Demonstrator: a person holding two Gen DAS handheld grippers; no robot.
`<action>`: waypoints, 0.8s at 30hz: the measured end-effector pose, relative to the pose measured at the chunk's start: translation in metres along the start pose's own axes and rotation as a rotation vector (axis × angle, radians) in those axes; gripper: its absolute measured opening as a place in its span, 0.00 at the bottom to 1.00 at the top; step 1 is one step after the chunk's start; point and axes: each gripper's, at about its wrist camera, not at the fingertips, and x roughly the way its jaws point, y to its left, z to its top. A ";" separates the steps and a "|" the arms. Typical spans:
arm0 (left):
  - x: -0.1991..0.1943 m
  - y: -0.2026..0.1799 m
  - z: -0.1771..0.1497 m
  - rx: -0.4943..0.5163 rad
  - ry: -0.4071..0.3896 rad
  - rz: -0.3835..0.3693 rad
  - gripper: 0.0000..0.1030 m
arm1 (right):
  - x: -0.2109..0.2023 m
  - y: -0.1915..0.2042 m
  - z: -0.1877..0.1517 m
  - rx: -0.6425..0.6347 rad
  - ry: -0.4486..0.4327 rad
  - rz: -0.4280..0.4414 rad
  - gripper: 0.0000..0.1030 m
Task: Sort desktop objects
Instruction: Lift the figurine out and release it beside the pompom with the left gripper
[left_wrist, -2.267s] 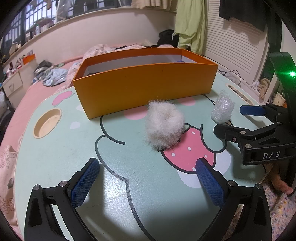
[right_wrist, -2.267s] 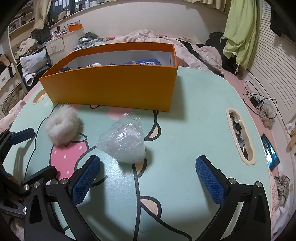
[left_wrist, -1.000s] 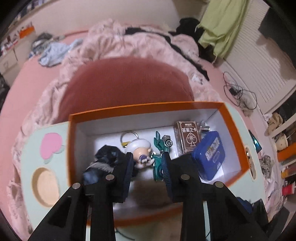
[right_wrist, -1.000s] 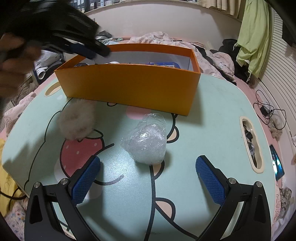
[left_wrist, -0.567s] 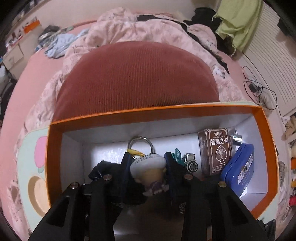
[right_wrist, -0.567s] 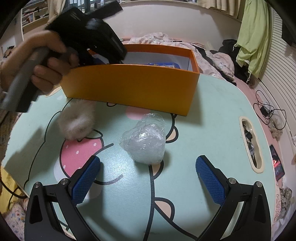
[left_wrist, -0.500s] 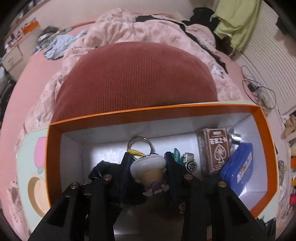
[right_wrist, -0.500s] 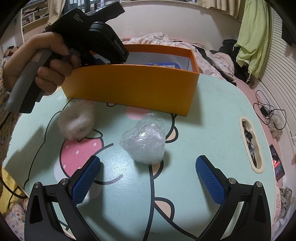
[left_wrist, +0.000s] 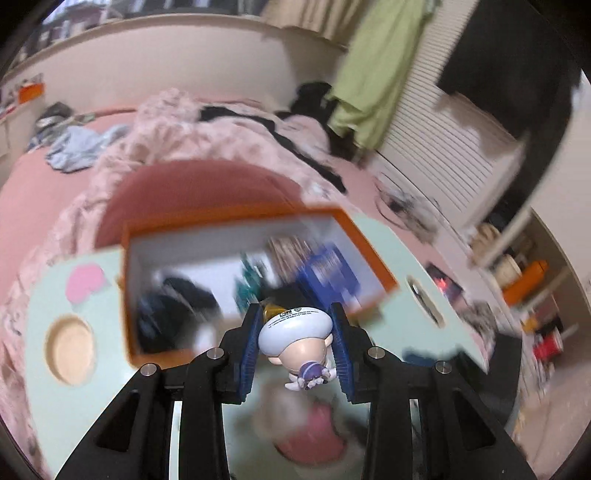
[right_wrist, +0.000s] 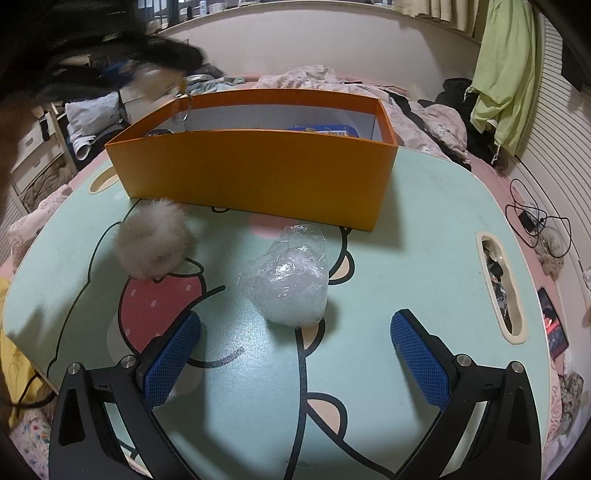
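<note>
The left hand-held gripper (left_wrist: 295, 345), clamped on the figurine keychain (left_wrist: 295, 338), has lifted it out of the orange box (right_wrist: 255, 173); the right hand-held gripper (right_wrist: 295, 356) waits apart over the counter (right_wrist: 424, 229).

A white-capped figurine keychain (left_wrist: 295, 341) hangs upside down, clamped, above the open orange box (right_wrist: 258, 173).

The right gripper (right_wrist: 295, 354) hangs wide open over the mint table (right_wrist: 424, 221). A crumpled plastic bag (right_wrist: 286, 282) lies at 12 o'clock, a fur pompom (right_wrist: 153, 242) at 10 o'clock, the orange box (right_wrist: 255, 171) beyond both.
</note>
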 end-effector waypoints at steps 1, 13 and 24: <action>0.002 -0.002 -0.008 0.004 0.006 -0.004 0.33 | 0.000 0.001 0.000 0.000 0.000 0.000 1.00; 0.031 -0.015 -0.041 0.052 -0.025 0.055 0.56 | 0.000 0.000 0.000 0.000 -0.001 0.001 1.00; 0.007 0.000 -0.106 0.077 0.014 0.178 0.76 | -0.001 -0.001 0.000 0.001 -0.001 0.000 1.00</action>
